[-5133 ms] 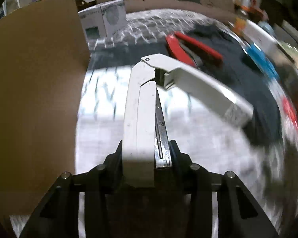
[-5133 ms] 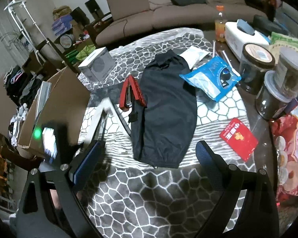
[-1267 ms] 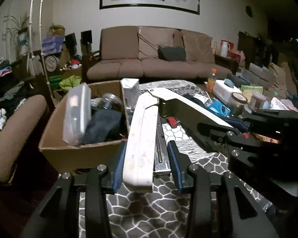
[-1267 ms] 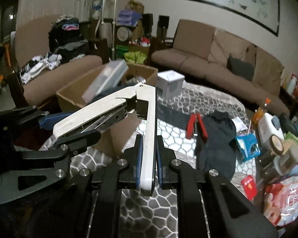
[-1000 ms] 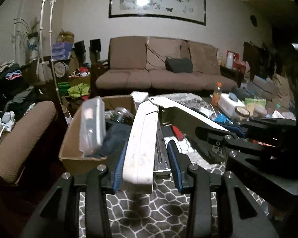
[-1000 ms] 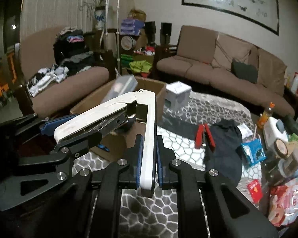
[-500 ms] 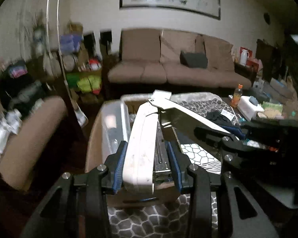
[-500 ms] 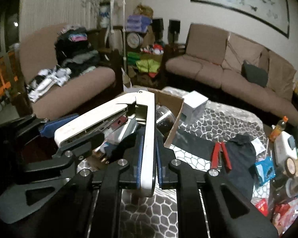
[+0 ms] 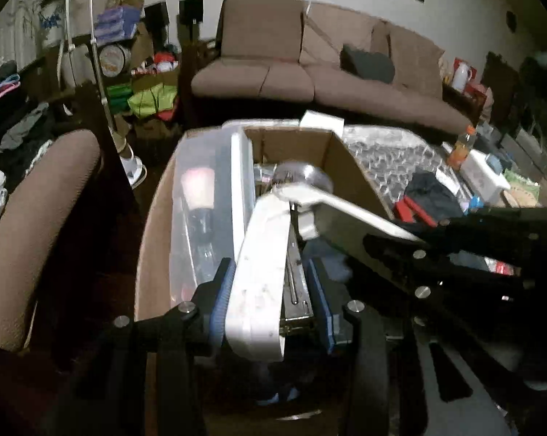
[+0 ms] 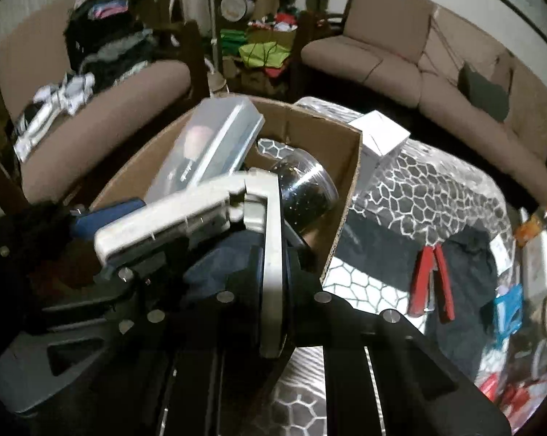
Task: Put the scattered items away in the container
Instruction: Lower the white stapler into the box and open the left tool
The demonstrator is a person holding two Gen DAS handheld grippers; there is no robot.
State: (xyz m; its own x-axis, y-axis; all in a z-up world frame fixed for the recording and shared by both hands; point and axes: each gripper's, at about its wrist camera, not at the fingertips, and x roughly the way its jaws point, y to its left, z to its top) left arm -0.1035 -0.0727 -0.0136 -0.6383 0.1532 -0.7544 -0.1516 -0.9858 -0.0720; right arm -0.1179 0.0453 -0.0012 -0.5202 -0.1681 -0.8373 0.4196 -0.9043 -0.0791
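A long white stapler (image 9: 264, 254), hinged wide open, hangs over the open cardboard box (image 9: 349, 167). My left gripper (image 9: 269, 290) is shut on its thick upper arm. My right gripper (image 10: 273, 269) is shut on the thin base arm (image 10: 271, 225), which points into the box. From the right wrist view, the left gripper (image 10: 128, 239) comes in from the left, gripping the other arm. Inside the box lie a clear plastic case (image 9: 208, 200), a shiny glass jar (image 10: 306, 189) and dark cloth (image 10: 218, 261).
On the hexagon-patterned tablecloth (image 10: 418, 189) to the right lie a red stapler (image 10: 429, 279), a black garment (image 10: 466, 254), a blue packet (image 10: 507, 309) and a white carton (image 10: 378, 134). A brown chair (image 9: 29, 218) stands left of the box, a sofa (image 9: 309, 83) behind.
Five seconds ago only the left gripper held the stapler, low over the table. Both now hold it, and it has moved left from above the tablecloth to directly over the box.
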